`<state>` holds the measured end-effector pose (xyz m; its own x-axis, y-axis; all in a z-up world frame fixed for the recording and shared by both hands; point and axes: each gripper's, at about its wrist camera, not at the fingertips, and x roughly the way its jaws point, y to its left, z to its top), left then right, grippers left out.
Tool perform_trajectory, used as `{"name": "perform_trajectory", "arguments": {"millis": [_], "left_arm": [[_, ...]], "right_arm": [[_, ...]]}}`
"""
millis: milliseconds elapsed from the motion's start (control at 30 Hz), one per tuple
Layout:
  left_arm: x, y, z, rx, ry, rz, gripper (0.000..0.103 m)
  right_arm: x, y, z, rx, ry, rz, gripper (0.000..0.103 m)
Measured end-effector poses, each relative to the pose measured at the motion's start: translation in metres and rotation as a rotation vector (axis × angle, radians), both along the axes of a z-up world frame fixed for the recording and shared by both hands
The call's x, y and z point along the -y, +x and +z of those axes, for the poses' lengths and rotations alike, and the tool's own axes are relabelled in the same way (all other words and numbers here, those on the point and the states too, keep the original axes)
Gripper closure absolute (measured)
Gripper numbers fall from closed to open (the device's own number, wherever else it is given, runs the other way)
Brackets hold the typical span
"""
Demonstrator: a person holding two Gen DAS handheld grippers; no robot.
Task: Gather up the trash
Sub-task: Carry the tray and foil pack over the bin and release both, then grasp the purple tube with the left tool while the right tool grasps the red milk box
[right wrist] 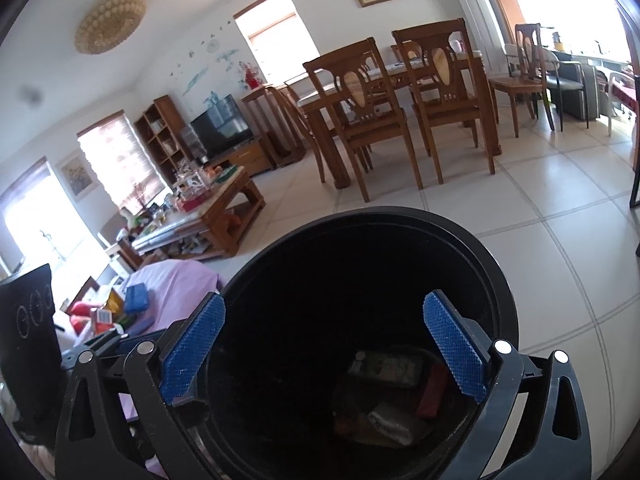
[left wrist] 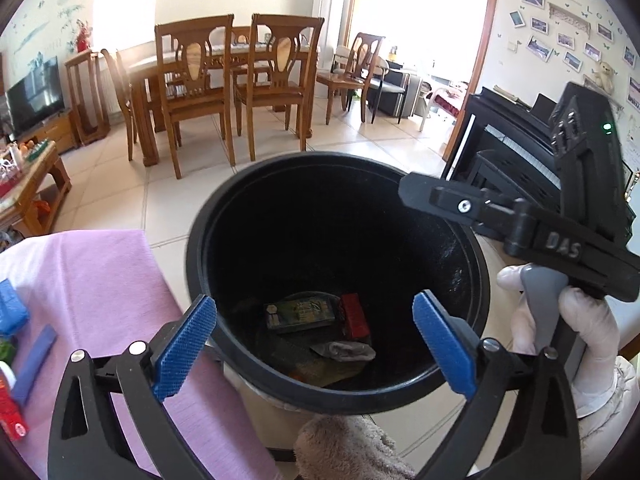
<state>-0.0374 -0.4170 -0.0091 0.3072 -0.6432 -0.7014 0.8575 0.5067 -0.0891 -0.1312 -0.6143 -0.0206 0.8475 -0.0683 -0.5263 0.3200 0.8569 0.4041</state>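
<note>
A black round trash bin (left wrist: 476, 248) stands on the tiled floor beside a table with a purple cloth (left wrist: 100, 280). At its bottom lie a dark green box (left wrist: 300, 314), a red pack (left wrist: 355, 316) and a crumpled grey wrapper (left wrist: 344, 351). My left gripper (left wrist: 314, 344) is open and empty over the bin's near rim. My right gripper (right wrist: 324, 354) is open and empty above the bin (right wrist: 500, 280); its black body shows in the left wrist view (left wrist: 520, 224), held by a white-gloved hand. The green box (right wrist: 386, 366) and red pack (right wrist: 432, 390) show below it.
On the purple cloth lie a blue pack (left wrist: 12, 312), a blue strip (left wrist: 34, 364) and a red pack (left wrist: 12, 412). A wooden dining table with chairs (left wrist: 240, 80) stands beyond the bin, a coffee table (right wrist: 212, 208) to the left, a black piano (left wrist: 520, 148) to the right.
</note>
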Motion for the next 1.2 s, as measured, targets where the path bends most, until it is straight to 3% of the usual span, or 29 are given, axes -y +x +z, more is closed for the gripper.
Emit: {"name": "perform_trajectory", "arguments": {"millis": [300, 500, 1000, 1200], "left_arm": [[-0.043, 0.012, 0.01, -0.004, -0.028, 0.077, 0.005], [-0.093, 0.028, 0.018, -0.007, -0.052, 0.158, 0.005], [-0.246, 0.062, 0.014, 0.025, -0.059, 0.416, 0.005], [-0.3, 0.078, 0.003, 0.046, -0.008, 0.51, 0.005]], "right_arm": [[-0.022, 0.015, 0.008, 0.003, 0.0, 0.035, 0.005], [-0.051, 0.036, 0.016, 0.013, -0.008, 0.093, 0.005], [-0.203, 0.14, 0.024, -0.013, -0.03, 0.388, 0.005], [-0.272, 0.176, 0.021, -0.049, -0.054, 0.514, 0.005]]}}
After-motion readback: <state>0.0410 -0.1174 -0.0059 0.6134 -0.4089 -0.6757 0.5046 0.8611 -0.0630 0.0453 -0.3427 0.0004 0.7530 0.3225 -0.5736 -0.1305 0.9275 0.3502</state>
